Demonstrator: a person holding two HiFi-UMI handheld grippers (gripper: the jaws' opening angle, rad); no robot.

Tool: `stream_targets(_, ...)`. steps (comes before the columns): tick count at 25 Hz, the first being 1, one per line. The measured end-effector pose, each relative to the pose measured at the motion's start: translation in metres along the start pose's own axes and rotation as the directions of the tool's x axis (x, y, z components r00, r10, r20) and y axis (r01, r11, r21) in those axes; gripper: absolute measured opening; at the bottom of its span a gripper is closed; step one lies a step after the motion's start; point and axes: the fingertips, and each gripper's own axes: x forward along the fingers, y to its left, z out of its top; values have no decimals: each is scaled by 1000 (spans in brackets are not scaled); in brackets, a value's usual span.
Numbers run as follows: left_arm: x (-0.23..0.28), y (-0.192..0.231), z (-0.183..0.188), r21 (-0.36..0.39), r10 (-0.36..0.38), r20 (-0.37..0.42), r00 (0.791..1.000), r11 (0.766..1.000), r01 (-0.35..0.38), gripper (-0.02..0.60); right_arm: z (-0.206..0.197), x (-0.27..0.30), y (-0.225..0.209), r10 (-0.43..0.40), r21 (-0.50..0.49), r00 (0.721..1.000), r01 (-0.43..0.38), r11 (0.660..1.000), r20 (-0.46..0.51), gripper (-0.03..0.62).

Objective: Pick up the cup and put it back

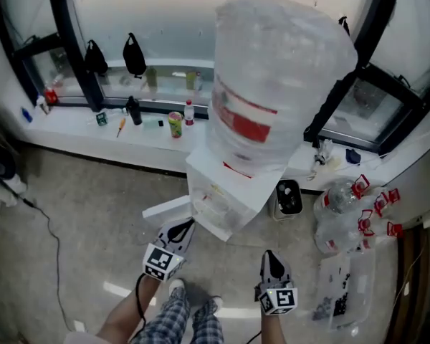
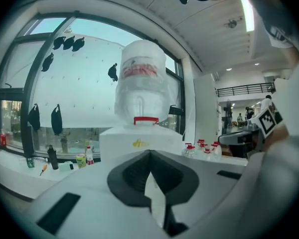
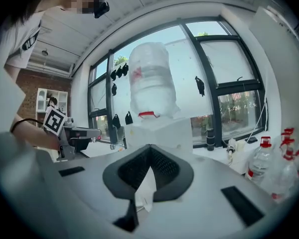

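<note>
A small green and yellow cup [image 1: 175, 124] stands on the white window sill [image 1: 72, 120], left of the water dispenser [image 1: 226, 192]. The left gripper view shows the same cup [image 2: 80, 160] far off, low on the left. My left gripper [image 1: 183, 228] hangs low before the dispenser's front left corner, jaws shut and empty [image 2: 150, 183]. My right gripper [image 1: 271, 258] sits lower right, also shut with nothing in it [image 3: 144, 183]. Both point at the dispenser and its big wrapped bottle [image 1: 279, 77]. Neither touches the cup.
On the sill stand a black bottle [image 1: 133, 110] and a small red-capped bottle [image 1: 189, 112]. Several red-capped water jugs [image 1: 340, 213] lie on the floor at right, beside a black bin [image 1: 289, 198]. A cable [image 1: 54, 242] runs over the floor at left.
</note>
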Motion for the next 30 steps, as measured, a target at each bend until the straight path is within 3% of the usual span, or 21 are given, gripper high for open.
stream_targets(7, -37, -11, 102, 5, 3, 34, 999, 1000, -3, 25, 115, -38, 2, -56, 14, 994, 55, 998, 89, 17)
stream_targets(13, -54, -16, 161, 35, -7, 89, 996, 999, 4, 25, 175, -66, -8, -116, 44, 977, 110, 993, 180, 17)
stream_targets(17, -65, -13, 184, 37, -10, 119, 993, 999, 6, 25, 198, -82, -3, -138, -24, 969, 146, 989, 203, 17)
stream_targets(30, -74, -10, 206, 29, -18, 172, 985, 999, 13, 25, 215, -100, -1, -180, -28, 952, 193, 981, 249, 15)
